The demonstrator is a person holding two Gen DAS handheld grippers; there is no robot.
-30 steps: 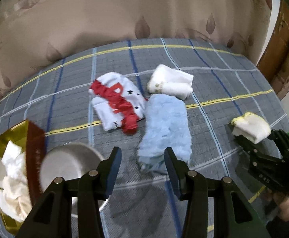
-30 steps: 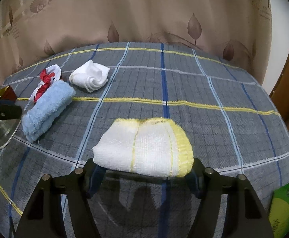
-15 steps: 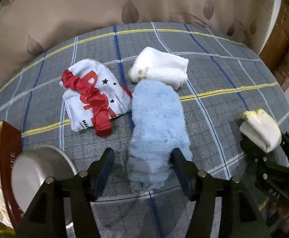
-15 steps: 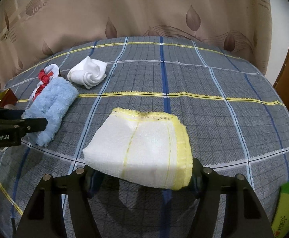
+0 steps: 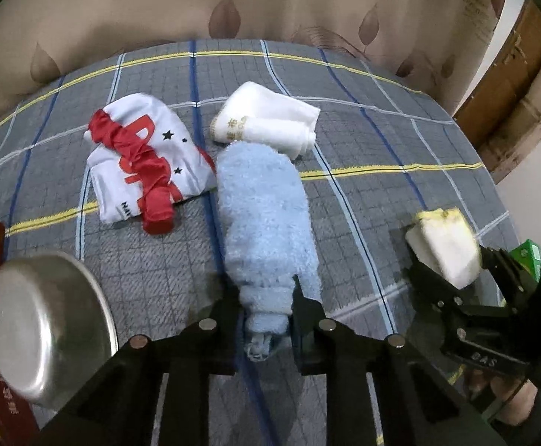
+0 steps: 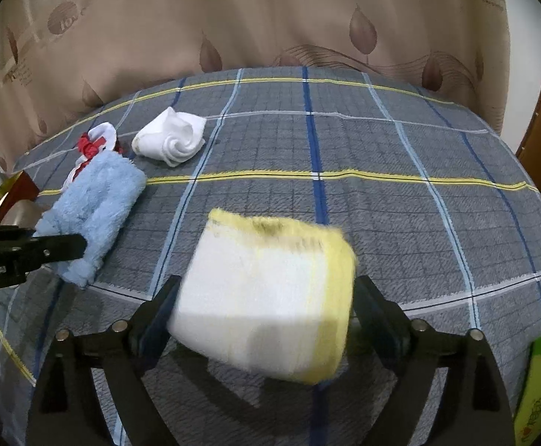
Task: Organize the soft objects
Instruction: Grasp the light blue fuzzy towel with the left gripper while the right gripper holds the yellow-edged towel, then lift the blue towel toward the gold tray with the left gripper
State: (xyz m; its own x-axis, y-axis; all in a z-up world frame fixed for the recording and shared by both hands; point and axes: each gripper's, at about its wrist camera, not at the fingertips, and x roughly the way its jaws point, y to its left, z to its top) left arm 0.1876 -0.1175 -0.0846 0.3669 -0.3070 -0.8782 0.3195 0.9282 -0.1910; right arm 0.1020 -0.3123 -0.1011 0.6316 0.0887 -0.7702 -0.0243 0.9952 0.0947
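left claw (image 5: 265,310) pinches near end of blue towel (image 5: 266,223); its long axis runs straight ahead along the fingers | right claw (image 6: 261,306) grips yellow-edged cloth (image 6: 266,301), raised off checked desk (image 6: 400,204)

Fluffy towel (image 5: 263,223) lies between garment (image 5: 140,171) and, seemingly touching, rolled towel (image 5: 266,126).

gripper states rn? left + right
Left gripper: shut on the blue fluffy towel, pinching its near end.
Right gripper: shut on the white-and-yellow cloth, lifted off the bed.
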